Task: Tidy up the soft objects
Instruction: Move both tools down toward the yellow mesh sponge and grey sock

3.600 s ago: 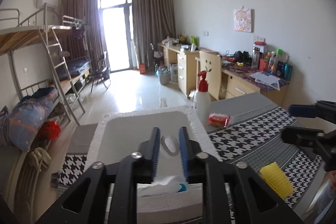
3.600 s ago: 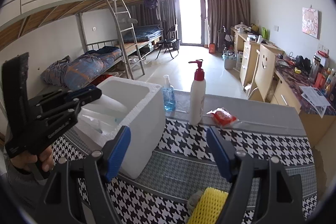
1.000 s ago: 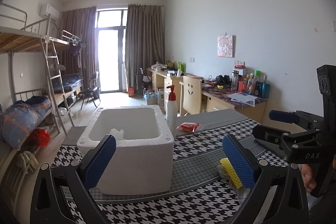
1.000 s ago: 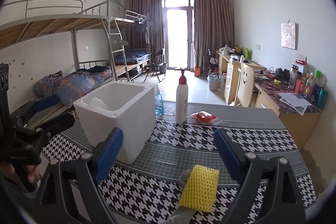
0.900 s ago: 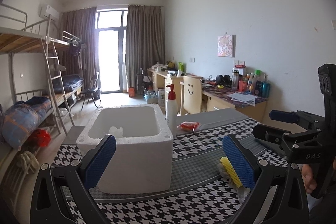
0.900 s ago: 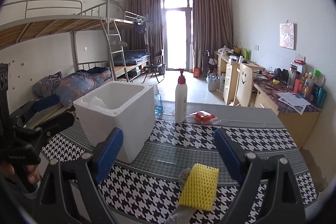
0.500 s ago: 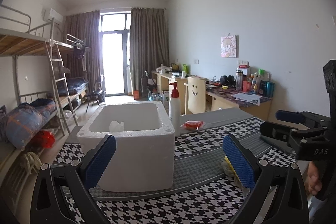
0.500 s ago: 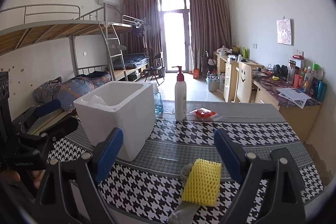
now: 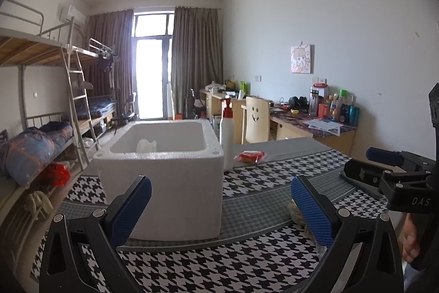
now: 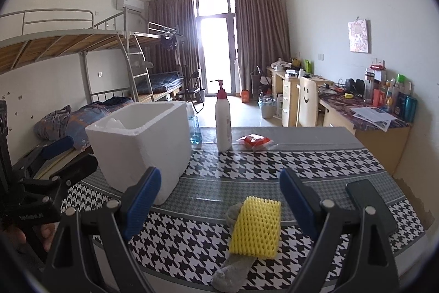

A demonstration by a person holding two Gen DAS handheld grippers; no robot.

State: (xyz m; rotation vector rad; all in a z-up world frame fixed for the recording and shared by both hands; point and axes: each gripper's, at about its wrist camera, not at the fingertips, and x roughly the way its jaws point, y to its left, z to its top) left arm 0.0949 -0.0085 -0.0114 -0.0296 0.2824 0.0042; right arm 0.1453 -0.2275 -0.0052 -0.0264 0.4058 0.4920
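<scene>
My left gripper (image 9: 219,206) hung wide open and empty, the white foam box (image 9: 164,175) at twelve o'clock on the houndstooth tabletop (image 9: 247,260). My right gripper (image 10: 219,201) gaped open too, holding nothing, with the yellow foam net (image 10: 256,227) lying at six o'clock between its fingers, resting on a grey sock (image 10: 233,269). The pump bottle (image 10: 222,123) stood at twelve, the box at ten.

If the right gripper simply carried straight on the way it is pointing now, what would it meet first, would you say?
Most likely the yellow foam net, lying on a grey sock on the table, low between the open right gripper fingers. Depth is uncertain; aimed higher, it would pass over.
</scene>
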